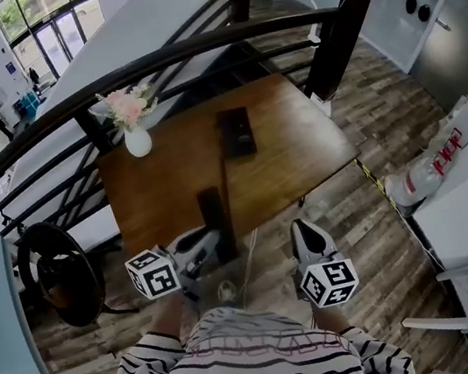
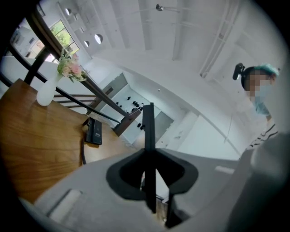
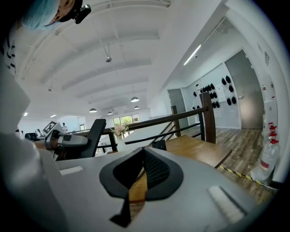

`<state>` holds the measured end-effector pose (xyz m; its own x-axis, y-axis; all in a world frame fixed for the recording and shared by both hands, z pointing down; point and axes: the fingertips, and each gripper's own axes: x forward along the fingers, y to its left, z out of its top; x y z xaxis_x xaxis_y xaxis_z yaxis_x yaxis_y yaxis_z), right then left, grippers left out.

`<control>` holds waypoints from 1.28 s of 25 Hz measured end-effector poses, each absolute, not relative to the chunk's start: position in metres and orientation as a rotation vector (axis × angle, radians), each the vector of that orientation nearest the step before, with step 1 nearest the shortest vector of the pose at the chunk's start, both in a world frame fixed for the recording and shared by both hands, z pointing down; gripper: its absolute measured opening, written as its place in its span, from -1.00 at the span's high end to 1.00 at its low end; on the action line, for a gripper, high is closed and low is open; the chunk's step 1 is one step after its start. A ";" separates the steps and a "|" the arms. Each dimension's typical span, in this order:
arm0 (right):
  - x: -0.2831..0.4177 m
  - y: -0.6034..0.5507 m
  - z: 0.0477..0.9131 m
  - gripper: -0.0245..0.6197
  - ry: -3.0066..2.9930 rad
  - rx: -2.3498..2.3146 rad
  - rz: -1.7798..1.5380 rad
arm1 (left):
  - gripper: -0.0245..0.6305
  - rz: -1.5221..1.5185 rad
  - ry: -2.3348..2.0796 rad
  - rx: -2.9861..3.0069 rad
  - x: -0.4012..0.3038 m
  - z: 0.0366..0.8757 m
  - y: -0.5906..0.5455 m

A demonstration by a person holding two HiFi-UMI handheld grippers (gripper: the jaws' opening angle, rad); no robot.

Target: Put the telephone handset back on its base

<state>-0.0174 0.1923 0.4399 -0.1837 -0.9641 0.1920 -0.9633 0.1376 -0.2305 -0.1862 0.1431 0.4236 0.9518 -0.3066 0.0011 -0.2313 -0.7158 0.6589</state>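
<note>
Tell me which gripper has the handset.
The left gripper, clamped on the black handset; the right gripper has nothing between its jaws.

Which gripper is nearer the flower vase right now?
Left. The left gripper, holding the handset, is at the table's near edge, on the vase's side; the right gripper is farther across, toward the opposite side.

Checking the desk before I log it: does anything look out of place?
Yes. The telephone handset is off its base. The left gripper holds it at the near edge of the table, with the cord trailing across the wood. The vase stands upright, and nothing is spilled.
</note>
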 end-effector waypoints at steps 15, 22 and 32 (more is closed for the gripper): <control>-0.017 0.052 0.456 0.92 2.264 -2.102 -0.544 | 0.71 -0.101 -0.257 2.350 -0.178 0.442 -0.006; -0.003 0.025 0.466 0.92 2.287 -2.085 -0.572 | 0.71 -0.105 -0.270 2.313 -0.167 0.456 -0.031; 0.056 -0.020 0.465 0.92 2.442 -1.950 -0.573 | 0.71 -0.193 -0.412 2.310 -0.111 0.448 -0.066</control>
<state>0.0561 -0.0204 0.4649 -0.2465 -0.9368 0.2485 -0.9495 0.1821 -0.2555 -0.1110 -0.0661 0.4479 0.9362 -0.3511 -0.0133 -0.2348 -0.6533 0.7198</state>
